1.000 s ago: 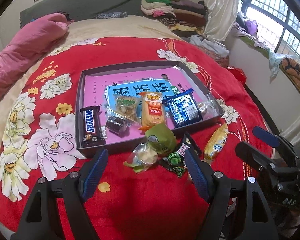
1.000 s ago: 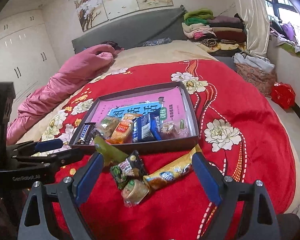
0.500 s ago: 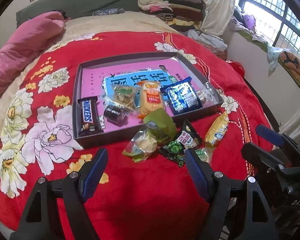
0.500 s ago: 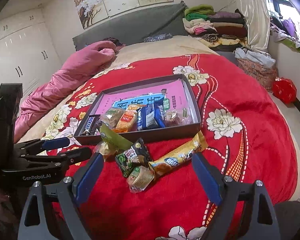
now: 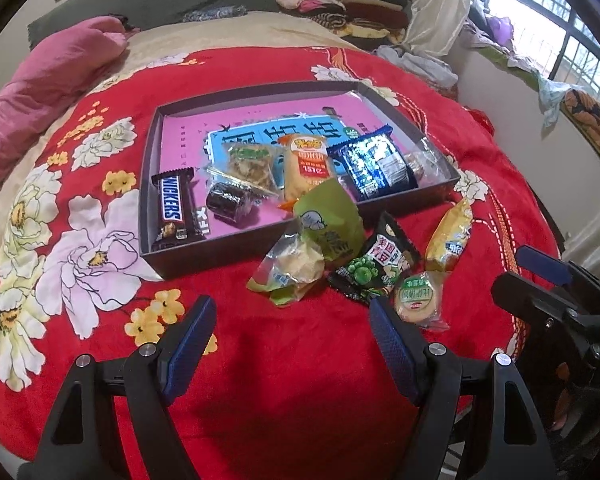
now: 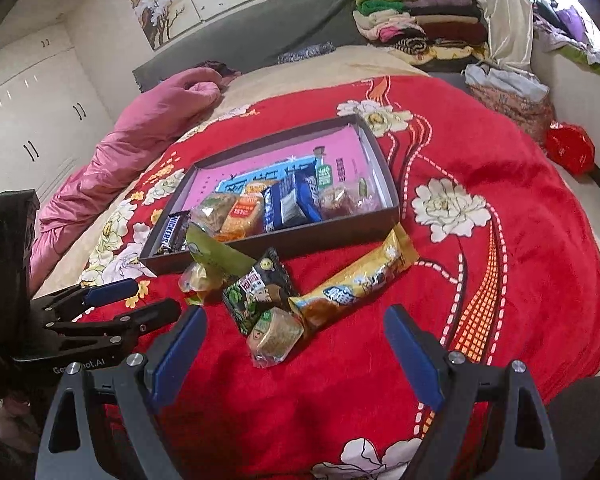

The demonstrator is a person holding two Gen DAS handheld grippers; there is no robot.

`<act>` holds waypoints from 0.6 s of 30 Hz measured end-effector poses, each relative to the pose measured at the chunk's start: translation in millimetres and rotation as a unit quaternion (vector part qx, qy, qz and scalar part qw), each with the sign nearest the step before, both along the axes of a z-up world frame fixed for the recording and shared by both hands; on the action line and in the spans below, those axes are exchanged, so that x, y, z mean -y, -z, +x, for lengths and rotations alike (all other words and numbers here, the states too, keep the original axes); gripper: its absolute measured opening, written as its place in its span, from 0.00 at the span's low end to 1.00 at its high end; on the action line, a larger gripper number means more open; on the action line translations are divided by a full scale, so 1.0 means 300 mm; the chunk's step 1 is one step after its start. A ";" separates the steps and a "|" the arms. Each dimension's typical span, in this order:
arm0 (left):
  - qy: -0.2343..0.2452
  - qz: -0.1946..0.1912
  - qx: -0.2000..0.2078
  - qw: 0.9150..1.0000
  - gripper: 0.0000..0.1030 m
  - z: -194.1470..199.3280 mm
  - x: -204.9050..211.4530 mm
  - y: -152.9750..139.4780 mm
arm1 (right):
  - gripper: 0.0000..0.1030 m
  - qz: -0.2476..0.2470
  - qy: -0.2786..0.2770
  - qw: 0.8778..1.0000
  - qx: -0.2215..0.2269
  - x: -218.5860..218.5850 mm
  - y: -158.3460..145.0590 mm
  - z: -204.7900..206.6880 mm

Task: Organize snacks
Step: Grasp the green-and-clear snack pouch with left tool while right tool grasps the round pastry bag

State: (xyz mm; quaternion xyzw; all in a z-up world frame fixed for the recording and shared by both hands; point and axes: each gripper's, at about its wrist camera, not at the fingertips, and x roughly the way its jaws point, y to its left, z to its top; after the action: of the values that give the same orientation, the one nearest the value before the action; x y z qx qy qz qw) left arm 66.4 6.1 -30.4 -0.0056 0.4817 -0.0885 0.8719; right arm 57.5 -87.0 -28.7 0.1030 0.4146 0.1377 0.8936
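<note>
Snacks lay in two groups on the red floral blanket: some already inside the shallow dark cardboard tray with the pink printed lining, the rest in a loose heap on the blanket just beyond its near right edge.

Along the near half of the tray sat a brown Snickers bar at the left, a small dark round wrapped cake, a clear packet of crispy pieces, an orange packet and a shiny blue foil packet towards the right, with a clear-wrapped sweet by the right wall. The far half was bare.

Outside remained five items: a green pouch leaning over the tray's near wall, a clear-and-green wrapped pastry touching it, a black pea-snack packet, a small round green-labelled cake and a long yellow foil bar farthest right.

By this count the sorting looked roughly half done, with those five left to move in.

Both grippers were spread wide and held nothing. The left gripper hung near the clear-and-green pastry; the right gripper hung over the round cake and the yellow bar.
</note>
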 end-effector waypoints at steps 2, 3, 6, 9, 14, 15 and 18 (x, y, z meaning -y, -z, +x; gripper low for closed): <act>0.001 0.000 -0.002 1.000 0.77 0.003 0.001 0.012 | 0.87 0.004 -0.003 1.000 -0.010 -0.003 0.017 0.008; 0.002 0.001 -0.002 1.000 0.77 0.007 0.000 0.018 | 0.87 0.006 -0.005 1.000 -0.015 -0.006 0.025 0.012; 0.002 0.005 -0.004 1.000 0.77 0.023 -0.005 0.038 | 0.87 0.013 -0.019 0.999 -0.038 -0.023 0.066 0.030; 0.001 0.006 -0.007 1.000 0.77 0.041 -0.010 0.061 | 0.87 0.006 -0.031 0.998 -0.058 -0.051 0.111 0.051; 0.001 0.009 -0.012 1.000 0.77 0.069 -0.018 0.092 | 0.87 -0.009 -0.039 0.997 -0.065 -0.080 0.156 0.080; 0.001 0.009 -0.012 1.000 0.77 0.071 -0.018 0.095 | 0.87 -0.013 -0.040 0.997 -0.064 -0.087 0.161 0.083; 0.004 0.010 -0.011 1.000 0.77 0.083 -0.013 0.101 | 0.79 -0.030 -0.046 0.997 -0.059 -0.109 0.175 0.092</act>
State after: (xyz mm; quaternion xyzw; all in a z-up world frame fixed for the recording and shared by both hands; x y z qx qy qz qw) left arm 91.3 9.9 -60.7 0.0041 0.4922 -0.0876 0.8661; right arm 85.2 -54.3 -81.1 0.0655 0.4751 0.1597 0.8629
